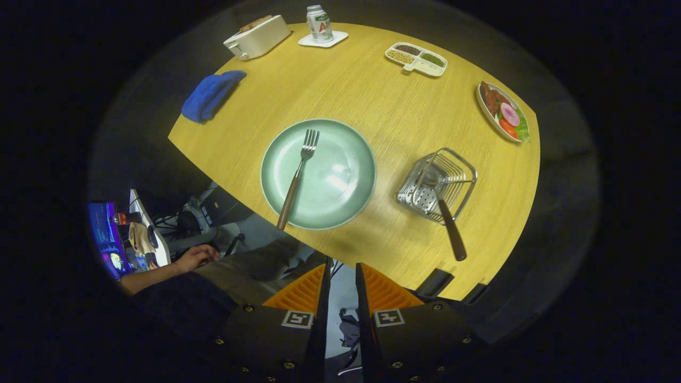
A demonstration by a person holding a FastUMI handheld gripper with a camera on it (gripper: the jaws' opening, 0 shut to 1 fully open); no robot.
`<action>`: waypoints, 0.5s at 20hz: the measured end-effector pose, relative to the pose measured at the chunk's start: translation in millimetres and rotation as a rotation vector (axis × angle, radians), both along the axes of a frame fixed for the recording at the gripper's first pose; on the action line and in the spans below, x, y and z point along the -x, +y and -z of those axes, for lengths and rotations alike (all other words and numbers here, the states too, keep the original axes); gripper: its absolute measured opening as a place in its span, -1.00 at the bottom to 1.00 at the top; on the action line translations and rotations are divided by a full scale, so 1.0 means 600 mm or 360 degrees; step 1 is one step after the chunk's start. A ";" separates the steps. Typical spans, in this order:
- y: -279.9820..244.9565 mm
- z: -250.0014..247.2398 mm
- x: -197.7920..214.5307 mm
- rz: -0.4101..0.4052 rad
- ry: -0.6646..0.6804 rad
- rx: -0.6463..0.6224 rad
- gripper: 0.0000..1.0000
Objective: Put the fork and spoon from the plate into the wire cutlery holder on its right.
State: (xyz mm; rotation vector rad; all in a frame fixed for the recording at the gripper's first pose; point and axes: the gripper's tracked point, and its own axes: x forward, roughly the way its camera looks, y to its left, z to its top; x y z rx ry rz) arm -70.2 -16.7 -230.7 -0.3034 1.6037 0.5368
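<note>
A fork (298, 175) with a brown handle lies on the pale green plate (340, 186), tines pointing away and the handle end overhanging the plate's near rim. To the plate's right stands the wire cutlery holder (458, 166). The spoon (451, 229) rests in it, bowl inside and brown handle sticking out over the rim towards the table's near edge. My gripper (342, 271) hovers high and back from the table, over its near edge, well short of the plate. Its fingers stand close together with only a narrow slit between them and nothing held.
On the yellow table (383, 106) are a blue cloth (212, 96) at the far left, a toaster (258, 36), a can (319, 24) on a coaster, a divided dish (416, 58) and a plate of food (503, 111). A person's hand (194, 258) rests below the table's near-left edge.
</note>
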 end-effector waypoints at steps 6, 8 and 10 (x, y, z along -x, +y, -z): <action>0.068 0.034 0.033 0.0049 0.0030 -0.0058 -0.46; 0.091 0.042 0.030 0.0064 0.0040 -0.0082 -0.46; 0.124 0.055 0.022 0.0110 0.0055 -0.0158 -0.46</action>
